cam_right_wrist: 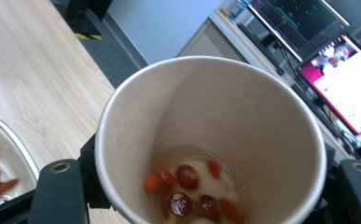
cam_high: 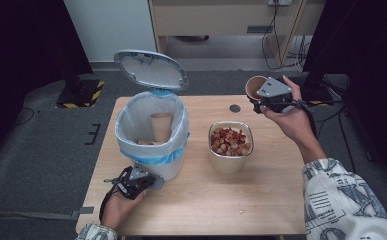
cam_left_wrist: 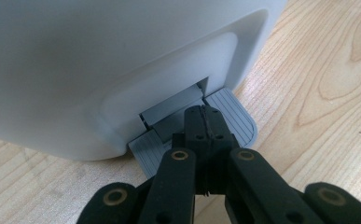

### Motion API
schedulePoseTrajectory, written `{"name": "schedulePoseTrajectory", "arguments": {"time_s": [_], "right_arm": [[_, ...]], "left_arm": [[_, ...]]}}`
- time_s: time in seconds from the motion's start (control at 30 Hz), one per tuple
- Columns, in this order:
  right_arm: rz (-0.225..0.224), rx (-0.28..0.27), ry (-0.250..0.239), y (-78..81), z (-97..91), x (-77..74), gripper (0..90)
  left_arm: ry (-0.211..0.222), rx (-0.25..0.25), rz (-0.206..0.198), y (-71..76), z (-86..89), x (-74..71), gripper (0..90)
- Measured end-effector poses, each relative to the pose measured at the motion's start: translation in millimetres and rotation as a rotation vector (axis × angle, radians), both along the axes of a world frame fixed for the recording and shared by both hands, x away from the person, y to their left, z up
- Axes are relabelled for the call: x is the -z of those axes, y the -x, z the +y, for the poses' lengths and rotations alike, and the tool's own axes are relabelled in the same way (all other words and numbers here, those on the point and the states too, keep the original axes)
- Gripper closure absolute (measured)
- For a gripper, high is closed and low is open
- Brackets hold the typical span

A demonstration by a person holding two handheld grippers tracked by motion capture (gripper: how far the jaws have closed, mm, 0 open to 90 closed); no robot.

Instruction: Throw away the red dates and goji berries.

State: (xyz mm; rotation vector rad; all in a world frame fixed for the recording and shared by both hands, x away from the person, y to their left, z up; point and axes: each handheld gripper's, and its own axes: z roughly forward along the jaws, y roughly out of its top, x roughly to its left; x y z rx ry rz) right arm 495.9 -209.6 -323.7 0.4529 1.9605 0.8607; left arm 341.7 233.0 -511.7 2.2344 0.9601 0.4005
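Two paper cups (cam_high: pixel 255 86) (cam_high: pixel 161 126), one pedal bin (cam_high: pixel 152 131), one metal bowl (cam_high: pixel 230 161), two tongs (cam_high: pixel 255 104) (cam_high: pixel 156 182)

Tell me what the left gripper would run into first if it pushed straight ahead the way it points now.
The left gripper, jaws shut, rests its tips over the grey pedal at the foot of the white bin. Straight on, it would probably meet the recess behind the pedal, then the bin's wall.
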Motion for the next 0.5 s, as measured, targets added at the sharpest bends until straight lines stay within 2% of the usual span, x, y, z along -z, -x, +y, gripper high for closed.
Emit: {"name": "schedulePoseTrajectory", "arguments": {"time_s": [0.13, 0.5], "right_arm": [[-0.011, -0.037, 0.018, 3.0, 7.5, -0.4, 28.1], [-0.025, -0.046, 0.049, 7.0, 11.1, 0.7, 28.0]], "left_arm": [[0.000, -0.001, 0.000, 0.0, 0.0, 0.0, 89.8], [-0.001, 0.000, -0.001, 0.0, -0.1, 0.0, 89.8]]}}
